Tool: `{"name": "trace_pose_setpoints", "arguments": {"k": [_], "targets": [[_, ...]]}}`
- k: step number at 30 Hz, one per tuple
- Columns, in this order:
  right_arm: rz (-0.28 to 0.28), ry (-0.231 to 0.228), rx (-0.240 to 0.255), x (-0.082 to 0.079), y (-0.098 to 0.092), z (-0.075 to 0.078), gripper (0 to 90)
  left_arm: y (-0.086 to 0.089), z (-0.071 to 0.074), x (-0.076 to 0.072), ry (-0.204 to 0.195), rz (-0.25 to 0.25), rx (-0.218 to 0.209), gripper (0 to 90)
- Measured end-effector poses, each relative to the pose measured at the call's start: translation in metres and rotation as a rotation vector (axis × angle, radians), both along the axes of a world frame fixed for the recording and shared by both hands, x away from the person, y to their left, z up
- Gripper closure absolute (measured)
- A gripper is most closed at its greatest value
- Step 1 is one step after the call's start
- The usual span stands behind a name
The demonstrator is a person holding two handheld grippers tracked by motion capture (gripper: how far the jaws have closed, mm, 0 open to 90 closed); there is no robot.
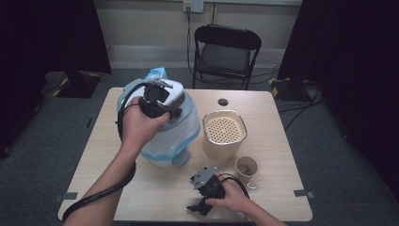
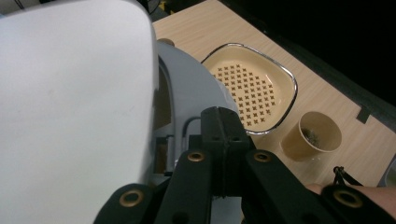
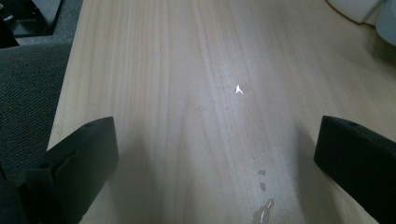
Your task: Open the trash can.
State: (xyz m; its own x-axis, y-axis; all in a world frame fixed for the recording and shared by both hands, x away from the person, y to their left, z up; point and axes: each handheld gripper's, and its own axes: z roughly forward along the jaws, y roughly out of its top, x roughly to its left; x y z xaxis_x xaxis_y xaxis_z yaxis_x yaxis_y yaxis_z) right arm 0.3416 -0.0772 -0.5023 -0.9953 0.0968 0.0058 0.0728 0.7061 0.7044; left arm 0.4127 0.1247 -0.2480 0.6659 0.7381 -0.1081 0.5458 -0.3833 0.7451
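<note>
A small bin (image 1: 165,141) lined with a clear plastic bag stands at the table's left middle. Its white lid (image 1: 175,95) is tilted up and fills the left of the left gripper view as a pale curved lid (image 2: 74,93). My left gripper (image 1: 162,96) is held over the bin top; its jaws are pressed together, so the left gripper (image 2: 225,116) is shut, tips against the bin's grey-blue rim (image 2: 187,84). Near the front edge lies my right gripper (image 1: 193,194), a hand on it. The right gripper (image 3: 215,154) is wide open above bare wood.
A beige container (image 1: 224,141) with a perforated insert (image 2: 247,88) stands right of the bin. A paper cup (image 1: 246,167) with dregs sits in front of it, also the cup (image 2: 313,135). Water drops (image 3: 262,186) lie on the table. A folding chair (image 1: 226,52) stands behind.
</note>
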Motion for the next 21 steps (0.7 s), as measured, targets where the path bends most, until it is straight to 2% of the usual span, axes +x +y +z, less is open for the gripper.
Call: {"name": "trace_pose_setpoints", "arguments": {"k": [3,4,5,6,7,10,11,15,17,19,20,21], "targets": [[0.000,0.000,0.000,0.000,0.000,0.000,0.0,-0.005,0.001,-0.002,-0.002,-0.005,0.027,90.0],[0.000,0.000,0.000,0.000,0.000,0.000,0.0,-0.006,0.001,-0.002,0.004,-0.015,0.020,90.0],[-0.001,0.000,0.000,0.000,0.000,0.000,0.0,-0.009,0.001,-0.004,-0.007,-0.014,0.037,90.0],[-0.001,0.000,0.000,0.000,0.000,0.000,0.0,-0.010,0.002,-0.005,-0.022,-0.015,0.033,90.0],[-0.001,-0.001,0.001,0.000,0.000,0.000,0.0,-0.011,0.003,-0.007,-0.019,-0.031,0.010,90.0],[-0.001,0.000,0.001,0.000,0.000,0.000,0.0,-0.013,0.003,-0.008,-0.009,-0.043,-0.022,86.1],[-0.001,0.000,0.001,0.000,0.000,0.000,0.0,-0.012,0.003,-0.009,0.007,-0.063,-0.054,85.0],[-0.001,0.000,0.000,0.000,0.000,0.000,0.0,-0.012,0.004,-0.013,0.016,-0.105,-0.105,80.2],[-0.002,-0.001,0.001,0.000,0.000,0.000,0.0,-0.012,0.004,-0.015,0.019,-0.120,-0.121,73.4],[-0.002,-0.001,0.001,0.000,0.000,0.000,0.0,-0.013,0.004,-0.018,0.008,-0.131,-0.100,69.2],[-0.002,-0.001,0.001,0.000,0.000,0.000,0.0,-0.013,0.003,-0.019,0.006,-0.140,-0.105,69.2],[-0.002,-0.002,0.001,0.000,0.000,0.000,0.0,-0.014,0.002,-0.020,0.006,-0.145,-0.109,63.3]]}}
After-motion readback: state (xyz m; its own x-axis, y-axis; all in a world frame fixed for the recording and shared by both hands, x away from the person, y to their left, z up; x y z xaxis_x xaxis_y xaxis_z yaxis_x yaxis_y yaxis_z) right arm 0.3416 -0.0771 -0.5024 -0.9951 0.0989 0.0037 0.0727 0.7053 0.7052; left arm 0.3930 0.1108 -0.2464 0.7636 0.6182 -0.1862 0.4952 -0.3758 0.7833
